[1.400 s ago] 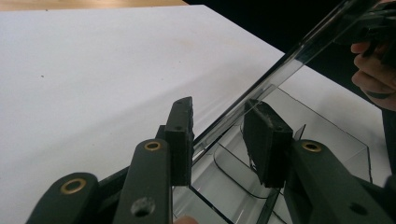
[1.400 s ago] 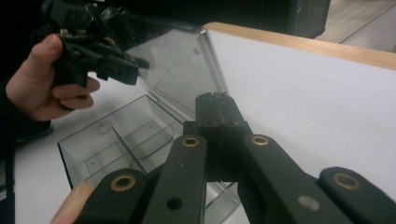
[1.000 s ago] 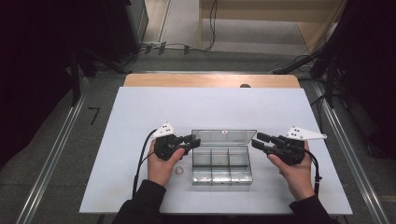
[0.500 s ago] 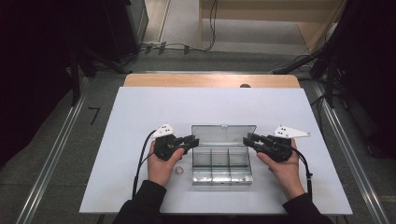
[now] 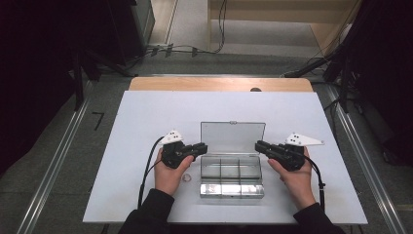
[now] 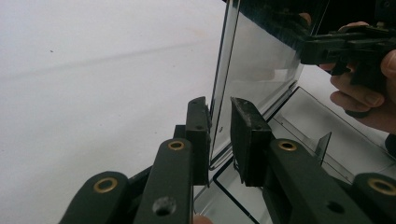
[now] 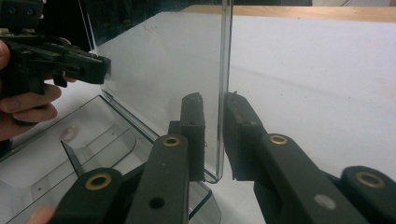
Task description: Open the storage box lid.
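A clear plastic compartment box (image 5: pixel 232 168) lies on the white table (image 5: pixel 146 122) with its lid (image 5: pixel 233 136) standing upright. My left gripper (image 5: pixel 204 146) is at the lid's left edge and my right gripper (image 5: pixel 257 145) at its right edge, both pointing inward. In the left gripper view the lid edge (image 6: pixel 219 116) runs between the jaws of my left gripper (image 6: pixel 219 109), with a thin gap showing. My right gripper (image 7: pixel 212 105) likewise straddles the lid edge (image 7: pixel 225 70). Both pairs of jaws have just been closing around the lid.
A small ring (image 5: pixel 186 178) lies on the table by the left hand, just left of the box. The box's compartments look empty. A wooden strip (image 5: pixel 219 84) borders the table's far edge, and cables (image 5: pixel 146 175) trail from both grippers toward the person.
The right hand has shifted left, bringing its gripper up to the lid's right edge. The left hand has stayed at the lid's left edge.
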The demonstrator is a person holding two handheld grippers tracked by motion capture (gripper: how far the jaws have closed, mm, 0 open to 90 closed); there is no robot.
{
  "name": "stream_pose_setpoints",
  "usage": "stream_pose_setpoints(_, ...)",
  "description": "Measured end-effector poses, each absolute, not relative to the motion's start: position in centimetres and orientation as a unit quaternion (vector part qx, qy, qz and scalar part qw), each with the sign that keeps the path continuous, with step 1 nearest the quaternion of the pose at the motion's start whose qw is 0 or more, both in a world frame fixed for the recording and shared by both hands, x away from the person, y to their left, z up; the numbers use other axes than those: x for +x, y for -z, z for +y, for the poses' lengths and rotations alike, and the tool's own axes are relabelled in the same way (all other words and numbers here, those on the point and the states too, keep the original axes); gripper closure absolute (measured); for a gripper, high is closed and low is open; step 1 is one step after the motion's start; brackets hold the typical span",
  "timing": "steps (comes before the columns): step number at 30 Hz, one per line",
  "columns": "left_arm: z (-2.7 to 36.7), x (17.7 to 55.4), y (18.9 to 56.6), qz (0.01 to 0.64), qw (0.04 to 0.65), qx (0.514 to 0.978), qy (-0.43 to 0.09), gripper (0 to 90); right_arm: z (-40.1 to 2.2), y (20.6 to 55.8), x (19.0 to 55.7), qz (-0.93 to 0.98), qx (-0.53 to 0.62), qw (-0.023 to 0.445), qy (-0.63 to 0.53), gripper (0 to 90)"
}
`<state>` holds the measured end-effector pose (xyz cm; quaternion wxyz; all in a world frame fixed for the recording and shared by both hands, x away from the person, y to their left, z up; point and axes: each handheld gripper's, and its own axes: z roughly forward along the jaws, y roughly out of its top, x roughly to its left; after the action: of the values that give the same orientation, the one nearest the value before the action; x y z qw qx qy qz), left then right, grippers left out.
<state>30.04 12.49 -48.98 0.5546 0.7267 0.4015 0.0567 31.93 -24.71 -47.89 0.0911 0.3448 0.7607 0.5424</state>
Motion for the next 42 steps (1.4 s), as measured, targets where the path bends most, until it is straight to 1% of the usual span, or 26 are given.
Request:
stream_pose_setpoints(7, 12.5, 30.1, 49.1, 0.411, 0.551, 0.724, -0.056, 78.9, -24.5, 48.3, 32.0, 0.75, 0.363, 0.093, -0.544, 76.2)
stream_pose_setpoints(13, 12.5, 30.2, 49.3, 0.418, 0.552, 0.72, -0.052, 79.4, -24.5, 48.6, 32.1, 0.744, 0.374, 0.085, -0.547, 75.9)
stream_pose_setpoints(18, 12.4, 30.3, 49.4, 0.426, 0.547, 0.719, -0.051, 78.8, -24.2, 48.8, 32.2, 0.745, 0.377, 0.091, -0.543, 73.3)
stream_pose_setpoints(26, 12.3, 30.5, 49.7, 0.437, 0.542, 0.716, -0.043, 75.4, -24.0, 49.3, 32.3, 0.743, 0.392, 0.085, -0.536, 69.4)
stream_pose_setpoints(31, 12.2, 30.7, 50.0, 0.446, 0.537, 0.715, -0.034, 70.1, -24.0, 49.6, 32.5, 0.743, 0.401, 0.083, -0.529, 66.4)
stream_pose_setpoints(38, 12.1, 30.9, 50.3, 0.454, 0.535, 0.713, -0.02, 65.6, -24.1, 49.9, 32.8, 0.739, 0.42, 0.059, -0.523, 63.1)
stream_pose_setpoints(42, 12.2, 31.0, 50.4, 0.456, 0.534, 0.711, -0.017, 64.8, -24.1, 50.1, 32.9, 0.739, 0.422, 0.051, -0.523, 61.6)
